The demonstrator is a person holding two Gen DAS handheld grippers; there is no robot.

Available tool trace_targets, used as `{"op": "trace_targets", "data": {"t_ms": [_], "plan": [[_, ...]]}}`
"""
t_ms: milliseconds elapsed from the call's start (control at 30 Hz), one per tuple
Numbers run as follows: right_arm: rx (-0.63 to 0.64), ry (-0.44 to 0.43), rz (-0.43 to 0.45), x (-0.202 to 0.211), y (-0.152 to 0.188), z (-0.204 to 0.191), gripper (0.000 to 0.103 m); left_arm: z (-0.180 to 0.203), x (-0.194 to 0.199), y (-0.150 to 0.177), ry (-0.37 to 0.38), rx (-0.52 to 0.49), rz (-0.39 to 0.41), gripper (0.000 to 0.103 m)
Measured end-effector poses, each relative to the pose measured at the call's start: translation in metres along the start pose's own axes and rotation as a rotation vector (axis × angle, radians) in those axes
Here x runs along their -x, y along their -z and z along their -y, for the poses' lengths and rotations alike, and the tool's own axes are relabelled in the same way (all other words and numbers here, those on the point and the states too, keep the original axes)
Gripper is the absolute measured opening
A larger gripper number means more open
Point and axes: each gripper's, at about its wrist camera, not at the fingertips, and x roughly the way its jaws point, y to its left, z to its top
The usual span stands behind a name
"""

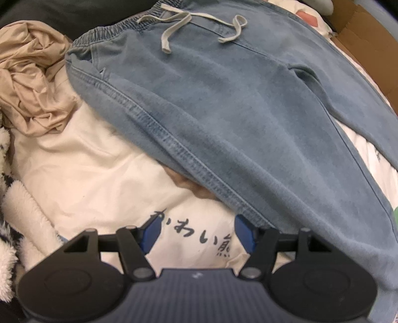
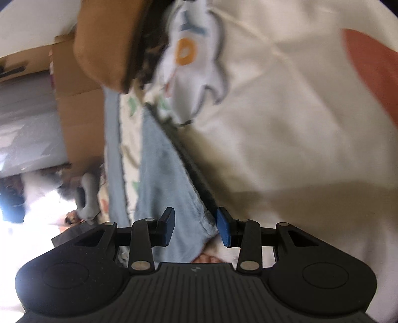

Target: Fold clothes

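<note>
While the right gripper (image 2: 195, 229) is straddling the jeans (image 2: 161, 179) hem, unclamped | left gripper (image 1: 196, 232) is gaping empty, lower centre | seat hem deeper before clamping.

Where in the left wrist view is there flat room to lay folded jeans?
Little room. The flattest patch is the white printed shirt, bordered by the crumpled beige garment, the fleece and the jeans. The jeans crowd everything else.

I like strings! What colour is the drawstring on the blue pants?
The drawstring is light grey, tied loosely at the waistband. It shows best in the left wrist view.
</note>
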Motion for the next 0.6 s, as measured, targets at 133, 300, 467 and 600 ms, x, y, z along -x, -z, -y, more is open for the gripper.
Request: {"op": "trace_targets", "data": {"t_ms": [133,300,467,600], "plan": [[-0.010,0.060,-0.060,-0.013,0.010,0.007,0.045,-0.004,0.001,0.001,-0.004,0.006,-0.006,0.068],[-0.069,0.027,-0.029,-0.033,0.016,0.014,0.045,-0.004,0.000,0.004,-0.004,0.008,-0.009,0.068],[-0.125,-0.098,0.039,-0.034,0.017,0.014,0.045,-0.003,0.002,0.006,0.006,0.015,-0.005,0.068],[-0.114,-0.145,0.062,-0.029,0.019,0.010,0.034,-0.002,0.000,0.005,0.010,0.002,-0.010,0.068]]}}
